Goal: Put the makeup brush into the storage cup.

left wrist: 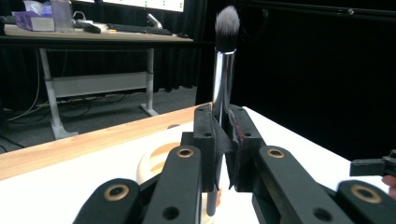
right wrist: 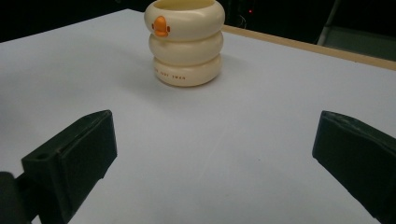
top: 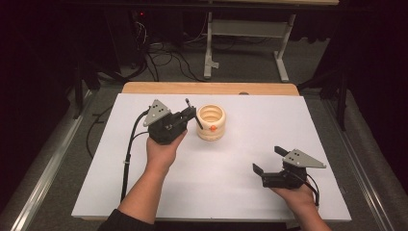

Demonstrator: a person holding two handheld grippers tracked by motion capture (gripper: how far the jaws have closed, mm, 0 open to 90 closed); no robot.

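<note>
- The left gripper [top: 191,115] has its jaws closed tight on a makeup brush with a chrome ferrule and dark, grey-tipped bristles [left wrist: 224,70], gripped low on its stem with the bristles upward.
- The brush hangs just beside the cream, ring-stacked plastic cup with an orange duck bill [top: 210,122], which stands upright on the white-topped bench [top: 288,125], toward its far middle.
- The likely step is dropping the brush into the cup: bring the handle's lower end over the opening, keep the stem near vertical, lower until it is inside, then release.
- The cup looks light, so a knock on its rim could tip it.
- The right gripper [top: 268,161] rests well apart at the near right, jaws wide open and holding nothing; it could steady the cup.
- The handle's lower tip is hidden behind the jaws in the left gripper view, and in the high view it is too thin to tell whether it touches the cup.
- The cup's inside is not visible.
</note>
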